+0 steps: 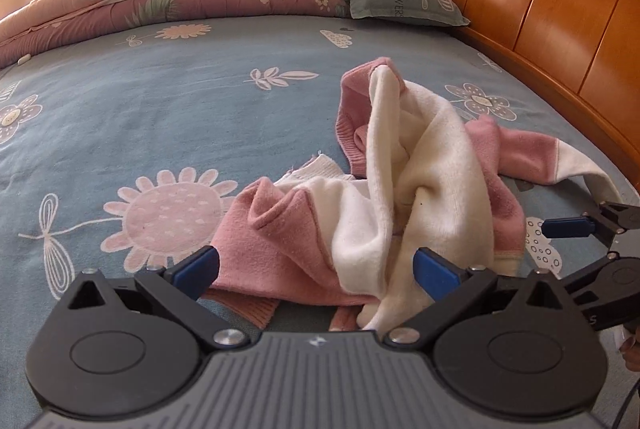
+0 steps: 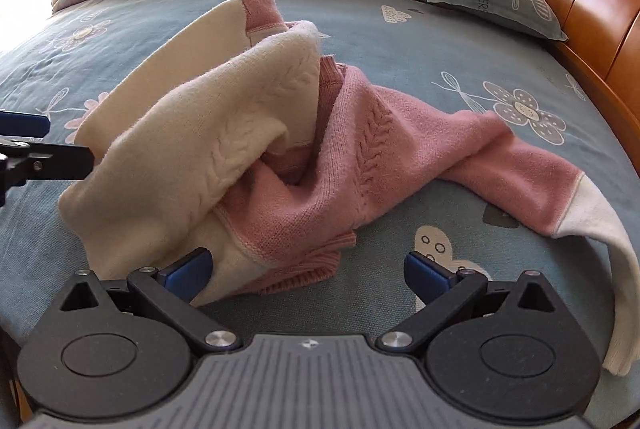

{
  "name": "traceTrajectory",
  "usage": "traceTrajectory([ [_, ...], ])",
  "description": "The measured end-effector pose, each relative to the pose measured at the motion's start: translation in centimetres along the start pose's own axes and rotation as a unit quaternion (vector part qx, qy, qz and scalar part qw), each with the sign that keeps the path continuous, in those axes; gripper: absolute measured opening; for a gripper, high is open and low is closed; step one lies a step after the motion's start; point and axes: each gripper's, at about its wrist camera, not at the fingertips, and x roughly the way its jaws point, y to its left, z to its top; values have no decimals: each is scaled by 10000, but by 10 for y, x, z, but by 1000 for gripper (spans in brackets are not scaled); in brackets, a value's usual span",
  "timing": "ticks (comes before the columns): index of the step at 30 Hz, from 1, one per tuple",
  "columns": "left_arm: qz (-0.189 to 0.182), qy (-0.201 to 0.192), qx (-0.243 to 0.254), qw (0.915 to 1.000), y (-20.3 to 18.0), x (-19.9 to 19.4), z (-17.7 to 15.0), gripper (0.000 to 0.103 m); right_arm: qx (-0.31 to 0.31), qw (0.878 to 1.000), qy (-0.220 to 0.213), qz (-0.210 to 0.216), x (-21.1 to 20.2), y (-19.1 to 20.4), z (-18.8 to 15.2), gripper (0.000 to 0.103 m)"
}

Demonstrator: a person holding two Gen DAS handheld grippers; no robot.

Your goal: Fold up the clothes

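crumpled sweater [image 2: 256, 157] near bed edge, sleeve [image 2: 592, 229] seemingly overhanging, open bedsheet [image 1: 160, 101] beyond

- Pink and cream sweater [image 1: 400, 185] crumpled on blue flowered bed [image 1: 180, 117].
- Left claw [image 1: 316, 265] spread wide, near hem between blue pads, unpressed.
- Right claw [image 1: 580, 241] at right edge, also apart.
- Wooden headboard [image 1: 540, 9] far right.

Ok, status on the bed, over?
Left gripper open, right gripper open, nothing held. Pink and cream knit sweater crumpled on blue floral bedsheet, unfolded. Nothing blocking.
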Motion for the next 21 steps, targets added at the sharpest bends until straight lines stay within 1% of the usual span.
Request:
traceTrajectory([
  [3,503,65,297,9983,-3,16,6,102,29,10000,-48,1,-6,0,-2,103],
  [5,581,207,396,9973,-2,25,9,102,-50,9999,-90,-21,-9,1,-4,103],
  [6,553,265,548,9966,-4,28,9,102,-91,9999,-103,-29,-11,1,-5,103],
  [8,585,293,1003,9928,-13,34,11,103,-150,9998,-104,-17,-11,2,-7,103],
  [9,628,295,1199,9904,-16,37,12,103,-149,9998,-102,-9,-11,2,-7,103],
  [10,743,263,1290,9885,-17,38,14,103,-135,9999,-108,2,-10,1,-7,103],
  [12,1006,151,1278,9866,-10,37,22,103,-83,9999,-140,19,-12,0,-6,103],
  [14,1223,95,1004,9874,4,36,31,103,-31,9998,-181,2,-14,-2,-7,103],
  [15,1143,220,967,9885,7,36,32,102,-9,9998,-184,4,-15,-3,-8,103],
  [17,692,529,1391,9864,1,40,29,102,29,9998,-192,6,-16,-5,-8,103],
  [18,553,642,1626,9830,-4,42,26,102,27,9998,-197,0,-16,-5,-8,103],
  [19,662,627,1889,9778,-10,44,24,102,25,9998,-203,-6,-16,-5,-8,103],
  [20,864,535,2076,9729,-14,46,24,102,23,9998,-208,-12,-16,-5,-8,103],
  [21,1043,449,2181,9693,-16,48,26,103,26,9998,-210,-16,-16,-5,-8,103],
])
